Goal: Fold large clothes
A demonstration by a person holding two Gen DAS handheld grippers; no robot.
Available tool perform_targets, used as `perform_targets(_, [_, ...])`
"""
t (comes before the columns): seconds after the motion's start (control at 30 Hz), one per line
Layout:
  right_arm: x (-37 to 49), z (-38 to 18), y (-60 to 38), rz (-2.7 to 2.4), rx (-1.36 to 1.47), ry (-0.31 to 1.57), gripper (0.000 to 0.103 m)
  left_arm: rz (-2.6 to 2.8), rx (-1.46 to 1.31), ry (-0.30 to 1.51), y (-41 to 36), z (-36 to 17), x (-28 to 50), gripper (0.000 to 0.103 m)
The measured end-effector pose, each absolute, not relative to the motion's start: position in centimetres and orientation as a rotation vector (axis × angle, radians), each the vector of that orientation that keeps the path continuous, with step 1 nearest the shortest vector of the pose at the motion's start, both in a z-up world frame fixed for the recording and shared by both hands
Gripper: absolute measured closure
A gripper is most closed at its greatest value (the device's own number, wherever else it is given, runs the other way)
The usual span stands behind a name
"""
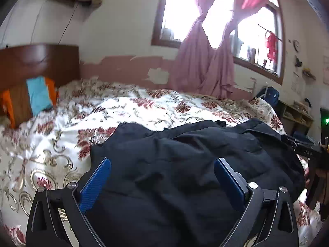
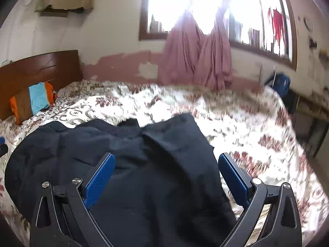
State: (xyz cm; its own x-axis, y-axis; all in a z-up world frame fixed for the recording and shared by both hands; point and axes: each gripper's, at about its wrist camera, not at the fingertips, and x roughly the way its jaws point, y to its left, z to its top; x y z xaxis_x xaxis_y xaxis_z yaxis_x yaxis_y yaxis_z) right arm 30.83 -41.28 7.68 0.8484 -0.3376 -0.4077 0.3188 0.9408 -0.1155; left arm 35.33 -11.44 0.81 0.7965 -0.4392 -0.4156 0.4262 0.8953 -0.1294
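While spread: dark garment (image 1: 185,164) on bedspread (image 1: 61,133)

Left gripper (image 1: 162,162) is hovering with blue pads (image 1: 95,184) spread wide above a dark garment (image 1: 174,164) that is lying crumpled on a floral bedspread (image 1: 61,127); right gripper (image 1: 316,164) is entering at the right edge.

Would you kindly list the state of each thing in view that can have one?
Left gripper: open, nothing between its pads.
Right gripper: open, holding nothing.
Dark garment: lying rumpled on the bed, released.
Bedspread: spread out, wrinkled.
Curtains: drawn together and tied, window uncovered.
Pillow: leaning against the headboard.
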Motion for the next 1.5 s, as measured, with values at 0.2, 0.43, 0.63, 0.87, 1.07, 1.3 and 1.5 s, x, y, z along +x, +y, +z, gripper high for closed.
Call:
perform_targets(0.2, [27.8,9.5,-39.2,-0.3,-0.053,0.365,0.004,-0.476,0.004,0.372,-12.7,2.5,32.3,0.001])
perform_targets(0.43, [24.3,11.0,-36.9,-0.275,-0.061,0.276,0.004,-0.473,-0.054,0.304,-12.2,4.6,29.2,0.0])
perform_targets(0.63, [21.5,11.9,-35.2,-0.264,-0.074,0.223,0.004,-0.498,-0.106,0.302,-11.6,5.7,27.5,0.0])
perform_targets(0.87, [19.1,11.8,-33.7,-0.225,-0.039,0.235,0.004,-0.484,-0.056,0.283,-11.2,6.6,24.5,0.0])
perform_targets(1.07, [16.8,12.0,-32.8,-0.211,0.005,0.204,0.004,-0.461,-0.026,0.252,-10.1,7.5,21.7,0.0])
perform_targets(1.3, [14.5,11.9,-32.2,-0.18,0.007,0.188,0.004,-0.423,0.012,0.264,-9.5,7.7,19.5,0.0])
perform_targets(1.5, [12.8,11.4,-31.2,-0.152,-0.008,0.194,0.004,-0.398,0.009,0.262,-8.4,7.7,17.9,0.0])
